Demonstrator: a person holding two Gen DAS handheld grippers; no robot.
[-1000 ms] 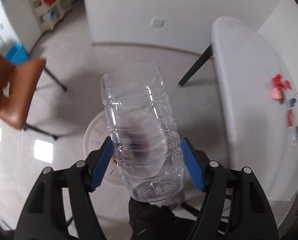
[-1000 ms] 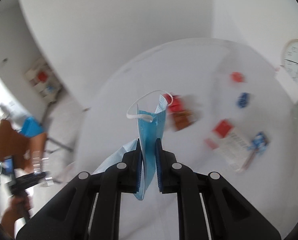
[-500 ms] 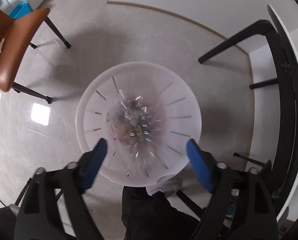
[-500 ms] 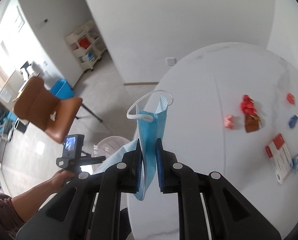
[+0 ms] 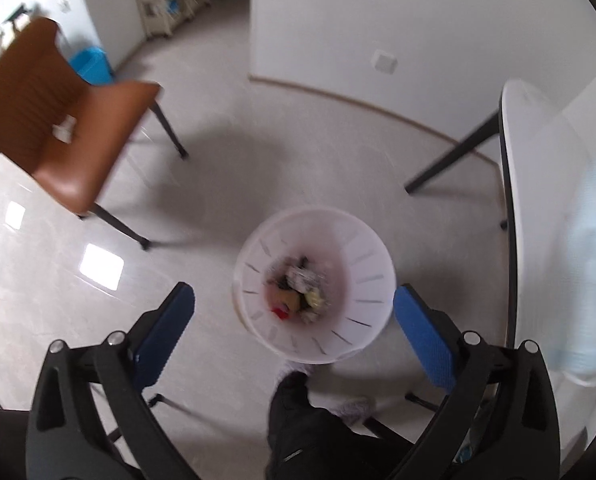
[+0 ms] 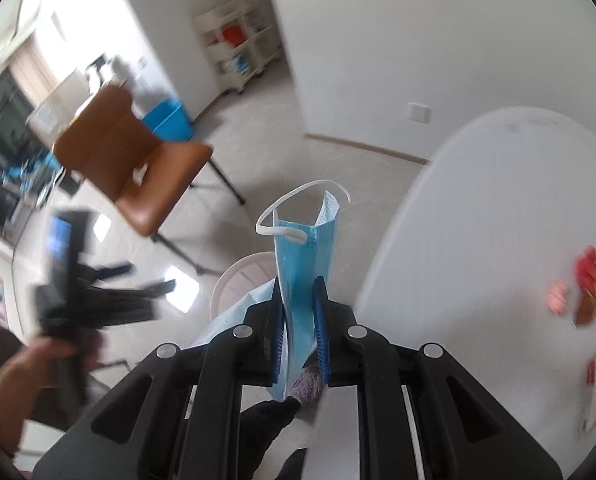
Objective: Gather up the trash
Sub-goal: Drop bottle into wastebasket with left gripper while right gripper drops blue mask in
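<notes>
The trash bin [image 5: 372, 280], a white slotted basket, stands on the pale floor below my left gripper [image 5: 293, 332], near the edge of the white table [image 5: 538, 208]. In its bottom lies a jumble of scraps, dark, yellow and red. My left gripper's jaws have just been opening and now stand spread wide with nothing between the blue pads [image 5: 165, 332]. In my right gripper [image 6: 300, 320] the pads are pressed together on a blue face mask [image 6: 304, 256], pinched near its lower part so the folded body stands up and its white ear loop [image 6: 281, 224] arches over the top. Part of the bin's rim [image 6: 237, 268] shows just behind the mask. A brown chair [image 5: 57, 136] stands well apart on the floor. On the table, in the right view, lie blurred red and pink wrappers [image 6: 578, 288]. My left hand [image 6: 33, 364] grips the left tool's handle.
</notes>
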